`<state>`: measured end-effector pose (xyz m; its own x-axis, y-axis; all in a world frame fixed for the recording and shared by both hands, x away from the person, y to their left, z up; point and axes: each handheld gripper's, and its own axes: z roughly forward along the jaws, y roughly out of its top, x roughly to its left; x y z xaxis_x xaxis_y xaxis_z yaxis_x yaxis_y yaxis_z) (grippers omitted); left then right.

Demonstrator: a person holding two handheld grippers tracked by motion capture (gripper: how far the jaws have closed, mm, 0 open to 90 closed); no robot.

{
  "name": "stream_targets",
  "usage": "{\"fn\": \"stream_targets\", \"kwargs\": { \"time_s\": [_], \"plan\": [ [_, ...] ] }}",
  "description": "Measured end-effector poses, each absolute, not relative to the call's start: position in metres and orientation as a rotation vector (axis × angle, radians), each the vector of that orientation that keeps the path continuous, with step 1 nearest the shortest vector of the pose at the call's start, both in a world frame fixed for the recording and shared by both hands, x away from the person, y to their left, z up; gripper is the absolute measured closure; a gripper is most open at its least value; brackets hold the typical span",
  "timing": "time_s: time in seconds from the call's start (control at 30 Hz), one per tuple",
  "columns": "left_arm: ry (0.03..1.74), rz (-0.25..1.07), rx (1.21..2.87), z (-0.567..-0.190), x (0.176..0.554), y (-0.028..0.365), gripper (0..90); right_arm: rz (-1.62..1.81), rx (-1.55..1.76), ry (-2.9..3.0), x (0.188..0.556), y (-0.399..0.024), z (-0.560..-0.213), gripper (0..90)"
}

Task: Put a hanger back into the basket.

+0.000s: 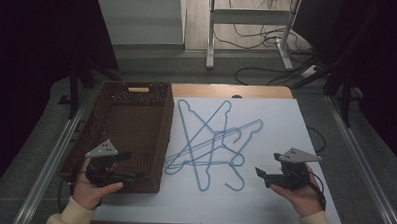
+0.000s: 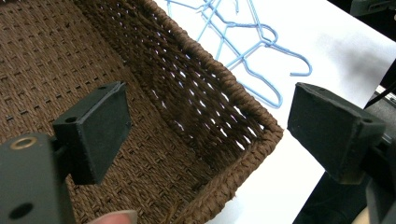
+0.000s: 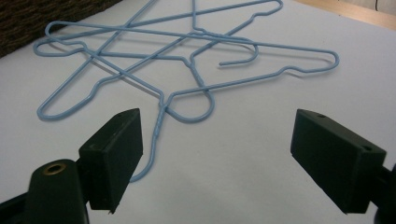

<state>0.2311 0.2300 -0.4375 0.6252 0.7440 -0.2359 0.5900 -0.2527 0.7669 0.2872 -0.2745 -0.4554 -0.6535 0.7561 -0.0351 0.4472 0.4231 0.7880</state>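
Your hangers (image 3: 187, 60) are thin wire with a smooth, slightly glossy light-blue coat. The basket (image 2: 196, 98) beside them is rough brown wicker, open weave in the walls, matt. You work on a smooth matt white sheet (image 1: 263, 194) over a wood tabletop (image 1: 257, 91). Your gripper pads (image 3: 116, 149) look like matt black plastic.

Free room and obstacles, table top.

Left side: woven basket (image 1: 136, 125), its tall walls blocking any level sideways pass; interior open from above. The left gripper (image 1: 127, 165) hovers over its near corner, jaws wide with nothing between.

Centre: tangle of blue wire hangers (image 1: 210, 140) lying flat and overlapping, just beside the basket wall; the narrow strip between them is tight.

Right and near side: bare white sheet (image 1: 281, 130), open passage. The right gripper (image 1: 266, 164) hangs here, jaws apart, hangers ahead.
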Motion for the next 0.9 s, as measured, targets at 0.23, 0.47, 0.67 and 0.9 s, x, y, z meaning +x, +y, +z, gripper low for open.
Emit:
{"fn": "stream_targets", "kwargs": {
  "time_s": [0.23,0.47,0.67,0.9],
  "plan": [
    [1.059,0.218,1.939,-0.436,0.233,0.232,13.6,1.085,1.054,2.304,0.291,-0.277,-0.458,18.5],
    [1.065,0.213,1.928,-0.434,0.235,0.232,14.1,1.069,1.079,2.318,0.293,-0.280,-0.462,20.3],
    [1.051,0.212,1.940,-0.435,0.230,0.231,14.1,1.070,1.065,2.308,0.295,-0.277,-0.457,22.1],
    [1.038,0.224,1.943,-0.431,0.226,0.230,14.5,1.045,1.066,2.321,0.291,-0.268,-0.456,25.8]
  ]
}}
